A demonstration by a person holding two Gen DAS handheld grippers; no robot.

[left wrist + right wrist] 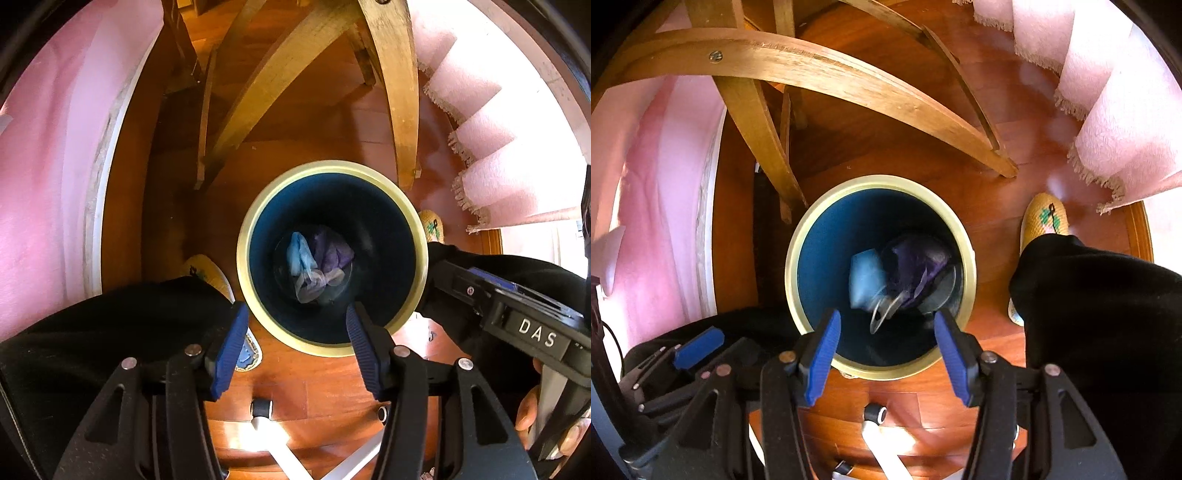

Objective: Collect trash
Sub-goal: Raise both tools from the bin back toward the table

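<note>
A round bin with a cream rim [266,192] [798,240] and dark blue inside stands on the wooden floor. At its bottom lie crumpled blue and purple bags [317,258] [905,273]; in the right wrist view a clear round piece [882,314] shows blurred above them. My left gripper [297,339] is open and empty above the bin's near rim. My right gripper [886,350] is open and empty above the same rim. The right gripper's body also shows at the right of the left wrist view [517,317].
A wooden chair's curved legs [395,92] [820,70] stand just beyond the bin. Pink fabric hangs at the left [48,166] and a fringed pink cloth [1115,110] at the right. The person's slippered feet [1045,221] flank the bin.
</note>
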